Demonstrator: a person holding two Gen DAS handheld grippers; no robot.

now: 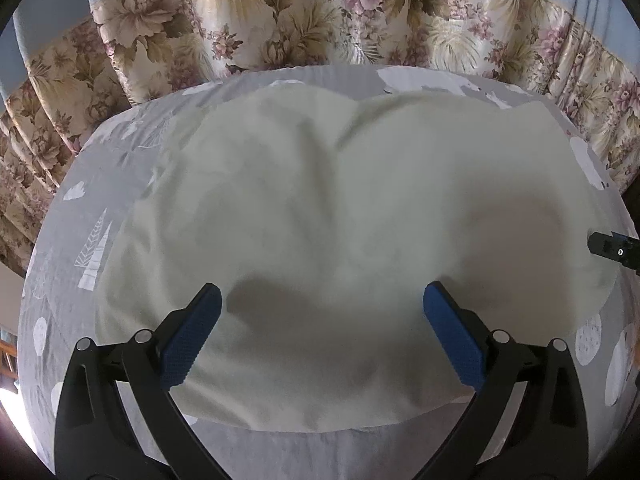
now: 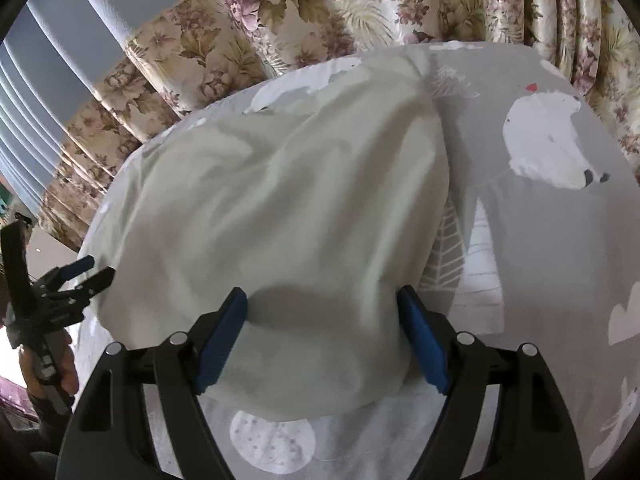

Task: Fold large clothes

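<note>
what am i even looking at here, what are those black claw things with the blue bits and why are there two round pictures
They are two hand-held grippers, one in each of a person's hands, and no robot arm is involved. Each carries a wide-angle camera that looks along its own jaws, which is why the pictures come out round. One picture shows the left gripper, the other the right gripper. The blue bits are the grip pads on the jaws.

On the surface lies a grey bedsheet printed with white animals and trees, with a pale cream cloth spread on it, rumpled and waiting to be folded. Flowered curtains hang behind.

Both sets of jaws stand open above the near edge of the cloth, so nothing is held. At the left edge of the right camera's picture you can see the other gripper in the person's hand.
</note>
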